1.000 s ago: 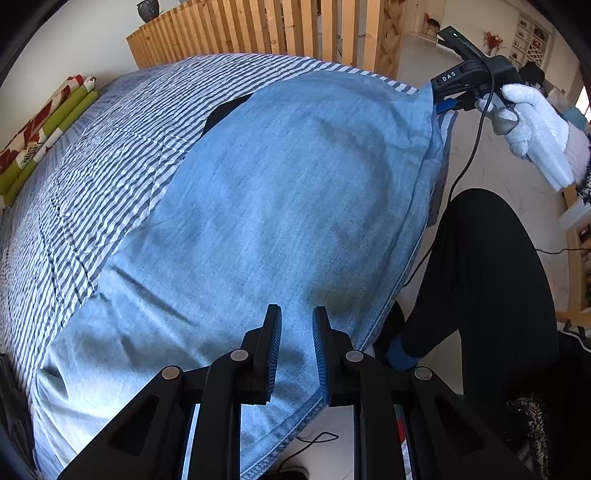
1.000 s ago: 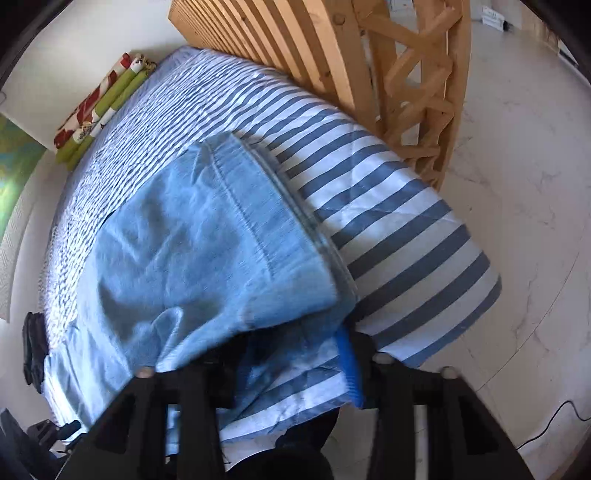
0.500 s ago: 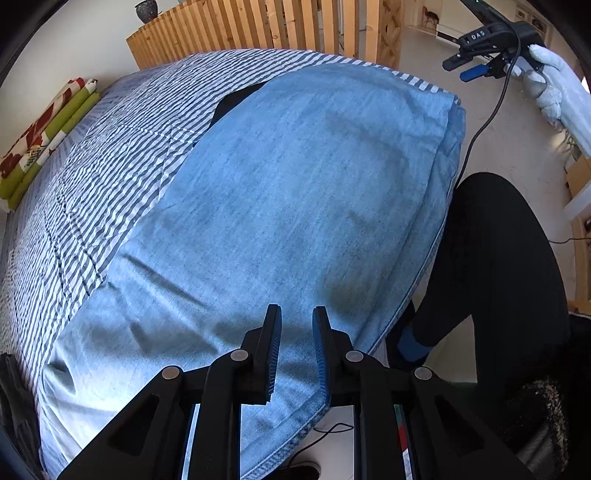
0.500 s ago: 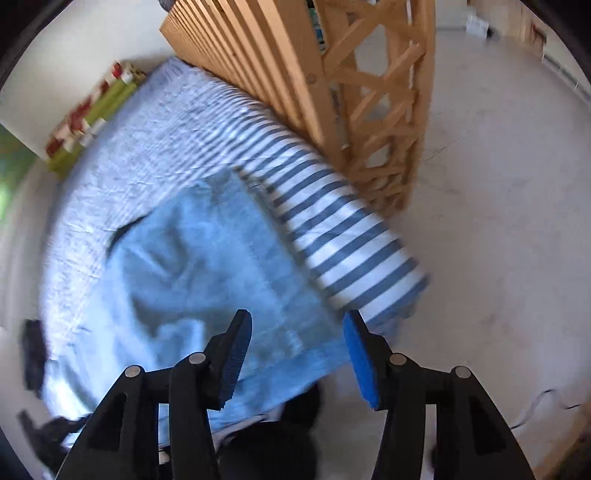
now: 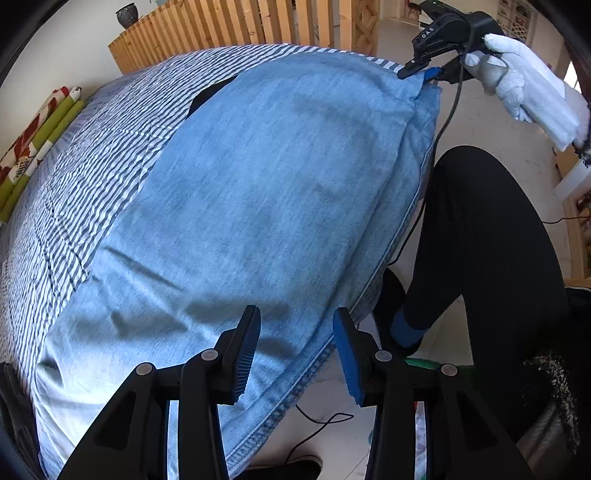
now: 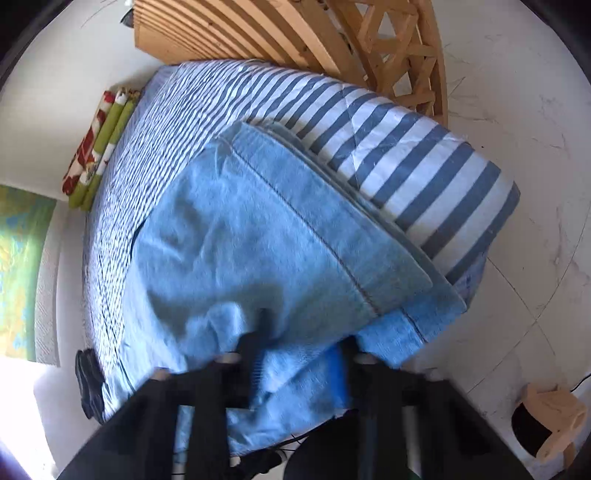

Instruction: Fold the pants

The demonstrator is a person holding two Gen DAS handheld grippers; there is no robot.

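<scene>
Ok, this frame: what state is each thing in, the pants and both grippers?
Light blue denim pants: spread flat on the striped bed cover, near edge overhanging.
Left gripper: fingers opening, hovering astride the pants' near hem, not pressing it.
Right gripper: fingers closing on the pants' hem corner, denim between them.

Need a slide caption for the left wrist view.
Left claw opening over denim pants; right claw closing on their far corner.

the bed (image 5: 92,155) is bare striped cover to the left of the pants (image 5: 258,192), open for a pass. the wooden slat fence (image 5: 229,26) walls its far side. on the right, the person's black-clad leg (image 5: 480,240) and a hanging cable (image 5: 448,110) crowd the near edge.
</scene>
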